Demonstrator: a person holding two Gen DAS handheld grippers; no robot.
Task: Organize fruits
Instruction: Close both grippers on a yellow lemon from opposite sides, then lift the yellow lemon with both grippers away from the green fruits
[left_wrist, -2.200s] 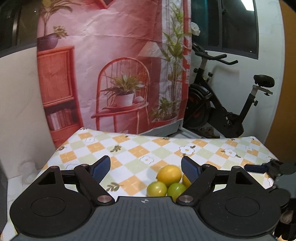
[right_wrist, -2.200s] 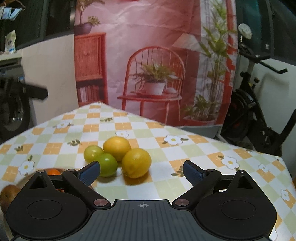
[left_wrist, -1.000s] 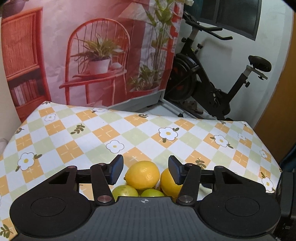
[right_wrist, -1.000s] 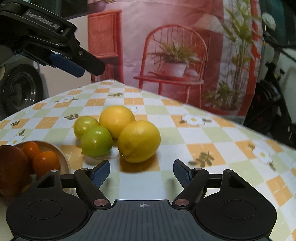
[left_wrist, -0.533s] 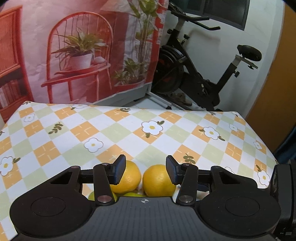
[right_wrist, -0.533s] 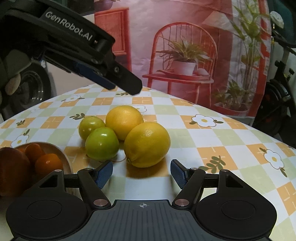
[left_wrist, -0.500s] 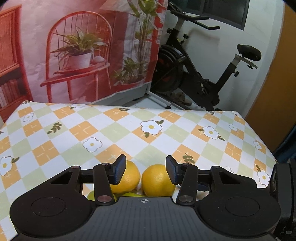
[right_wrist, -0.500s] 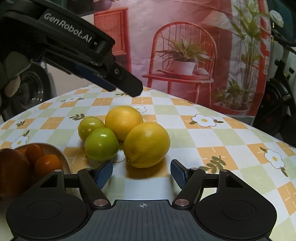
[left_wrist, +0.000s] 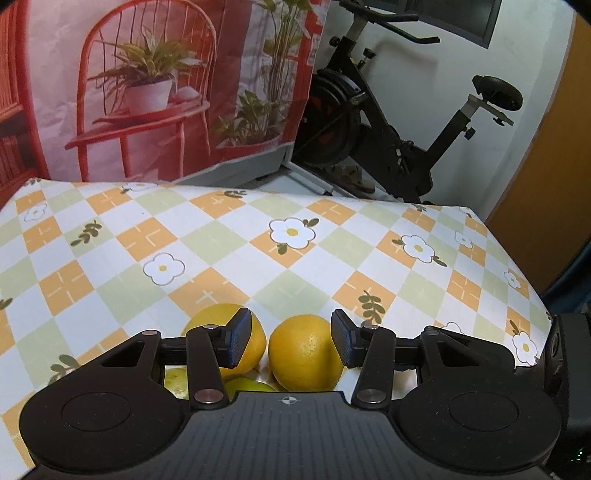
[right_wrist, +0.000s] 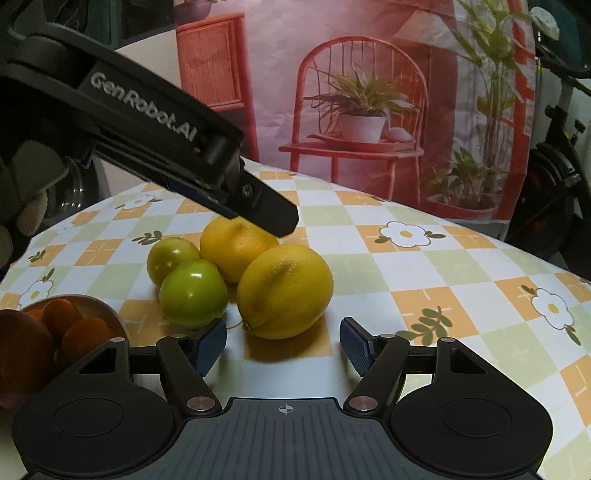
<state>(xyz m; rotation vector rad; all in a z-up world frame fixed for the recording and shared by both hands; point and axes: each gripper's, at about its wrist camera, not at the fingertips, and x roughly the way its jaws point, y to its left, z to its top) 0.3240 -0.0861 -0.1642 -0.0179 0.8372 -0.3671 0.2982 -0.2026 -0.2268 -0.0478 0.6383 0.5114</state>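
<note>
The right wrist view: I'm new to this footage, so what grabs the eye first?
A big yellow lemon sits on the checked flowered tablecloth just ahead of the open right gripper, touching a second yellow lemon and two small green fruits. The black left gripper slants in from the upper left over that second lemon.

Our two black handheld grippers

Our left gripper (left_wrist: 288, 341) and right gripper (right_wrist: 282, 345) share matte black linkage arms, silver pivot pins, blue ribbed pads (right_wrist: 354, 345), round discs and a ridged grey body with a crosshair mark; white "GenRobot.AI" lettering (right_wrist: 144, 107) runs along our left one's side.
</note>
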